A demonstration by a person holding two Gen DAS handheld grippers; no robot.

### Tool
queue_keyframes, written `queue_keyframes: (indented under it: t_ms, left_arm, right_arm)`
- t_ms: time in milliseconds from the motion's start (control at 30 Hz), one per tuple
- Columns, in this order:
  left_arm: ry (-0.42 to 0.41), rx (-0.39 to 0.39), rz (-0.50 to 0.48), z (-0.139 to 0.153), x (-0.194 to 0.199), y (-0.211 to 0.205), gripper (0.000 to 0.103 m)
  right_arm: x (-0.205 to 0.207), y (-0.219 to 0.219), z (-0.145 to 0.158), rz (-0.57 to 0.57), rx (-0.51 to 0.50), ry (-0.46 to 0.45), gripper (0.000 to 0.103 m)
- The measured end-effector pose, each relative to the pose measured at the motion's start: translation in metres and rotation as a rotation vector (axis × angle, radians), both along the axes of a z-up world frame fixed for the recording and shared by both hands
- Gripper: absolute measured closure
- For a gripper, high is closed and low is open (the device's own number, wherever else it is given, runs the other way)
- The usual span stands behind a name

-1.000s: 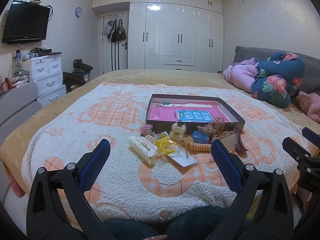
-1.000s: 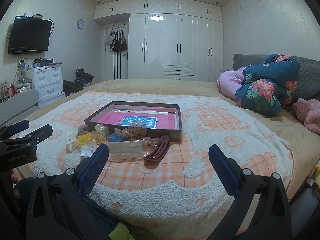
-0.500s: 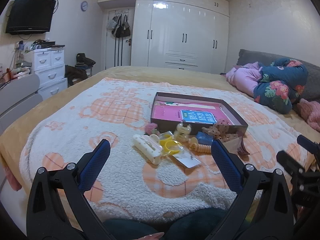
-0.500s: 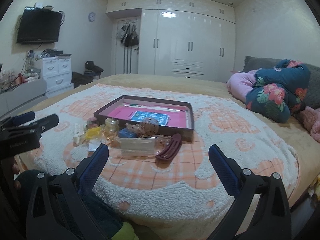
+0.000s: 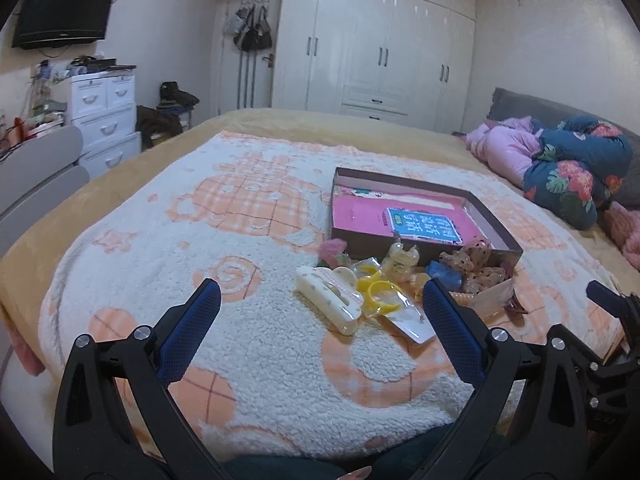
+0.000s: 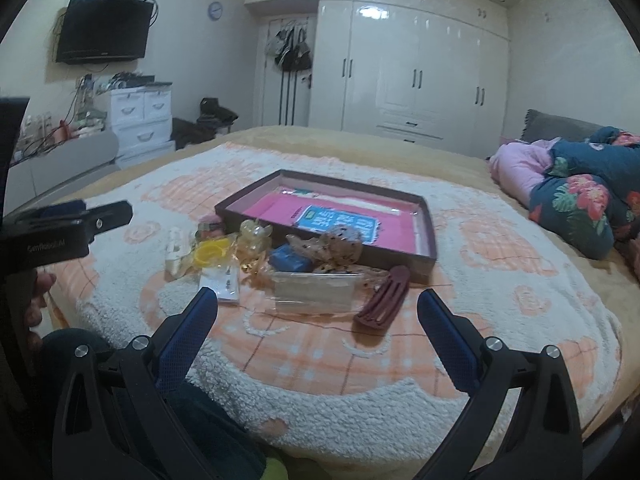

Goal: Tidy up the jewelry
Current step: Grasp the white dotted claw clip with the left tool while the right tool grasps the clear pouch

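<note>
our left gripper (image 5: 320, 304) and right gripper (image 6: 318, 312) hover spread and empty; hair clips (image 6: 280, 256) lie heaped outside the shallow box (image 6: 430, 236), none sorted yet.

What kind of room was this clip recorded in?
A home bedroom, most likely: the accessories and box lie on a bed's fleece blanket, a white built-in wardrobe fills the far wall, and a folded floral duvet sits by the headboard.
</note>
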State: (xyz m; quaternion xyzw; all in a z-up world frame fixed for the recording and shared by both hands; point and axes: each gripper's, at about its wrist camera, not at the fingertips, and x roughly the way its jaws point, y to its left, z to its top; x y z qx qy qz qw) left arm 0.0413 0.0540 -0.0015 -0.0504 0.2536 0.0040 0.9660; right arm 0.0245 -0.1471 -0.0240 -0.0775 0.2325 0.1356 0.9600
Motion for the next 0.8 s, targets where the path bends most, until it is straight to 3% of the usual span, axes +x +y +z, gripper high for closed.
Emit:
queue_keyframes:
  t_ms: [467, 633, 800]
  left_arm:
    - [0.252, 0.039, -0.078, -0.028, 0.069, 0.005, 0.011]
    - [0.332, -0.026, -0.083, -0.042, 0.087, 0.01, 0.017]
    - [0.382, -0.146, -0.069, -0.052, 0.1, 0.018, 0.027]
  right_arm:
    - [0.059, 0.014, -0.022, 0.005, -0.029, 0.109, 0.006]
    - [0.073, 0.015, -0.028, 0.004, -0.028, 0.132, 0.006]
    - [0.086, 0.018, -0.036, 0.011, -0.035, 0.158, 0.006]
